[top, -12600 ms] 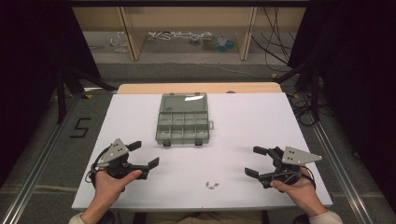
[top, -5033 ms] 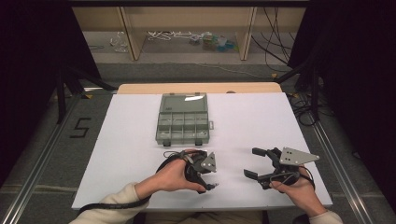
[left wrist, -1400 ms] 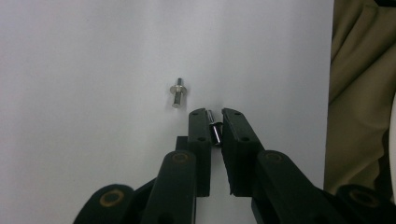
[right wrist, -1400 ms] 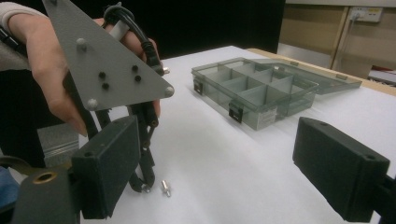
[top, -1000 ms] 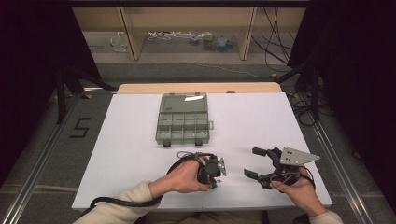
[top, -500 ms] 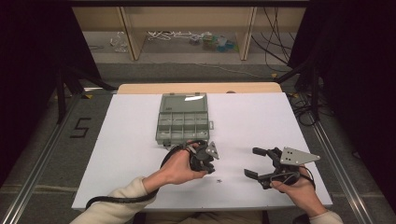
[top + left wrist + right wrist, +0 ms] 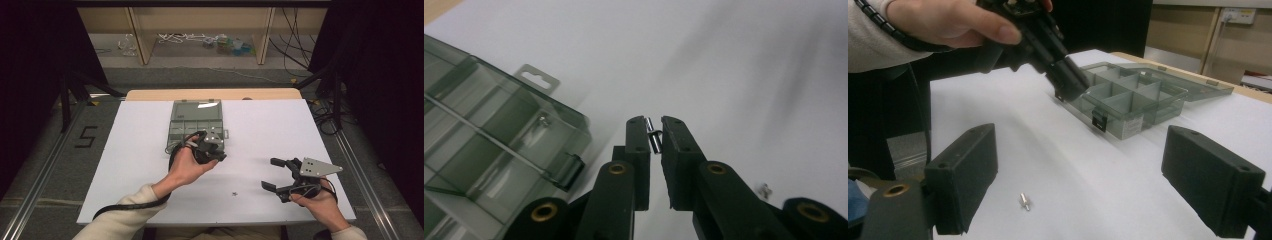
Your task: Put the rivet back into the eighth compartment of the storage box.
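1. A small metal pin (image 7: 654,141) sits pinched between the jaws of the left hand-held gripper (image 7: 652,131), held clear above the white worktop (image 7: 734,75).
2. That left hand-held gripper (image 7: 212,150) hovers at the near right corner of the open grey organiser box (image 7: 196,126), which lies toward the far middle of the worktop (image 7: 125,150).
3. In the left gripper view, the box (image 7: 489,130) is just beside the jaws, its divided compartments on show, and a small screw (image 7: 542,120) lies in the nearest corner compartment.
4. The box's lid (image 7: 1168,75) lies flat, folded open on the far side.
5. A second small pin (image 7: 1024,201) lies loose on the worktop (image 7: 1108,170), near the front edge between the two hands; the high view shows it as a dark speck (image 7: 234,192).
6. The right hand-held gripper (image 7: 278,174) rests low at the front right, jaws spread wide with nothing between them, well apart from the box.
7. The left hand (image 7: 187,162) wraps the gripper body, a cable (image 7: 125,206) trailing back along the cream sleeve (image 7: 125,220).
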Motion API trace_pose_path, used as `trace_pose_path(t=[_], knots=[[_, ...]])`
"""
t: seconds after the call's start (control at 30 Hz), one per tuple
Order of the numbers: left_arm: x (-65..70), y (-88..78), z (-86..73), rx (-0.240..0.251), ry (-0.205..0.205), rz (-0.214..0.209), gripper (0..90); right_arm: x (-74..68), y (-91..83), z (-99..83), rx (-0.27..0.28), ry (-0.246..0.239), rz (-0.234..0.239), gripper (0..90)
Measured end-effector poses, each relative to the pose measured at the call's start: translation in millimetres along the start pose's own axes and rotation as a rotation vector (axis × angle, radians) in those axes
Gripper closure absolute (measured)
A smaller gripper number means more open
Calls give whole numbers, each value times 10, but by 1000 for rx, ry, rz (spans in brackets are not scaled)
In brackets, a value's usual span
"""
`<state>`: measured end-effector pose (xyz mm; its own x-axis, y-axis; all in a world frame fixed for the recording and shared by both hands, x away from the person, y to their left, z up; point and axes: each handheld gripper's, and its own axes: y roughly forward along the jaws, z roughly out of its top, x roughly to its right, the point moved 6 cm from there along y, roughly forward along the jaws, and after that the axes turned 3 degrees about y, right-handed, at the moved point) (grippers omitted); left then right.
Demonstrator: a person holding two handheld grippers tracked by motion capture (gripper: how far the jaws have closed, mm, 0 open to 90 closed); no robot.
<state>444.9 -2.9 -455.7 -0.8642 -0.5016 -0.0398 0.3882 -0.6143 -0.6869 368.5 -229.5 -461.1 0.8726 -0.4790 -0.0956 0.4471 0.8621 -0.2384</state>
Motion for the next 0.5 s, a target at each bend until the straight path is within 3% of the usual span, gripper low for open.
trace_pose_path(t=[0.27, 0.5], knots=[[-298, 85, 61, 33, -76, 52, 819, 4, -1, 0, 1, -2, -1, 158], [-426, 180, 89, 30, -88, 79, 819, 3, -12, -5, -10, 3, 4, 158]])
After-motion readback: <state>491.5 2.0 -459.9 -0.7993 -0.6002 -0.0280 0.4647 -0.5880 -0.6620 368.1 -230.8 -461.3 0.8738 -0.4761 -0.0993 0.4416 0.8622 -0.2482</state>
